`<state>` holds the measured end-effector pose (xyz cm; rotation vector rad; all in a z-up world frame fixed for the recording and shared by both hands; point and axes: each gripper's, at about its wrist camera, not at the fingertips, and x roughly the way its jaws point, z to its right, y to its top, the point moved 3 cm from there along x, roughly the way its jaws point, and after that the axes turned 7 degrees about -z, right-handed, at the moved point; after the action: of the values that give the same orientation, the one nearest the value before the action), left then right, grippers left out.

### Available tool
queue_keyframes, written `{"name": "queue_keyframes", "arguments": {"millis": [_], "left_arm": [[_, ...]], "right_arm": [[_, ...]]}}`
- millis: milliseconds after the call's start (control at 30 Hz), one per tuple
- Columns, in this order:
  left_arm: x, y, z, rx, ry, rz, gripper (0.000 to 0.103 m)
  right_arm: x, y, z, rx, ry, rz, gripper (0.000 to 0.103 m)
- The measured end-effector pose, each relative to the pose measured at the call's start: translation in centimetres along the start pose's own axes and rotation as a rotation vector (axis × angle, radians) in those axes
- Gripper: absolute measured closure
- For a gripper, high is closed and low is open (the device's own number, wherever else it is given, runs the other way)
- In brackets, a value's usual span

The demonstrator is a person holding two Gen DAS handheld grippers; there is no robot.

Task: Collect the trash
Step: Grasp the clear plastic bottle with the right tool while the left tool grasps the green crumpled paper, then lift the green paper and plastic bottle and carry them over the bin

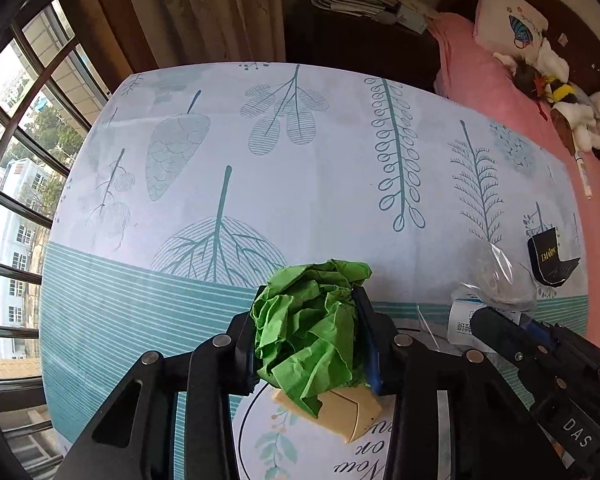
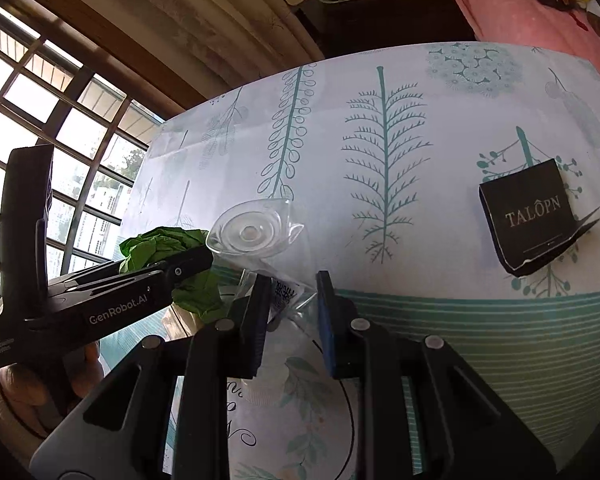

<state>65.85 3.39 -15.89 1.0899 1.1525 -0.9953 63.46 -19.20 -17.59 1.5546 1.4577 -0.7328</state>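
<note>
- On the leaf-print tablecloth [image 1: 300, 152], at the left: my left gripper [image 1: 306, 344] pinches a crumpled green paper ball [image 1: 308, 320], a cream-coloured scrap [image 1: 348, 412] lying beneath it; that piece counts as picked up.
- At the centre: my right gripper [image 2: 292, 320] is narrowed around clear plastic packaging [image 2: 256, 236]; whether the pads bite I cannot tell.
- At the right: a black TALÔPN box [image 2: 532, 216] lies flat, untouched; no bin in view, so I judge collection far from finished.

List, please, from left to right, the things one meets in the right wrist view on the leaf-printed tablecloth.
Left gripper → crumpled green paper ball → clear plastic wrapper with a round moulded blister → black cardboard box with the word TALOPN.
</note>
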Motion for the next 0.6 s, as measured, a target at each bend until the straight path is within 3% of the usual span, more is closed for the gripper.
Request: {"name": "queue_keyframes", "arguments": {"millis": [233,600], "left_arm": [[-5.9,-4.4,-0.6,0.029,-0.019,0.079,0.064],[-16.1,-15.5,-5.0,0.061,-0.074,0.189,0.064]], "right_arm": [[-3.9,-2.5,-1.4,-0.016,0.004,0.052,0.085],[-10.4,-9.9,-6.6,-0.019,0.005,0.115,0.085]]}}
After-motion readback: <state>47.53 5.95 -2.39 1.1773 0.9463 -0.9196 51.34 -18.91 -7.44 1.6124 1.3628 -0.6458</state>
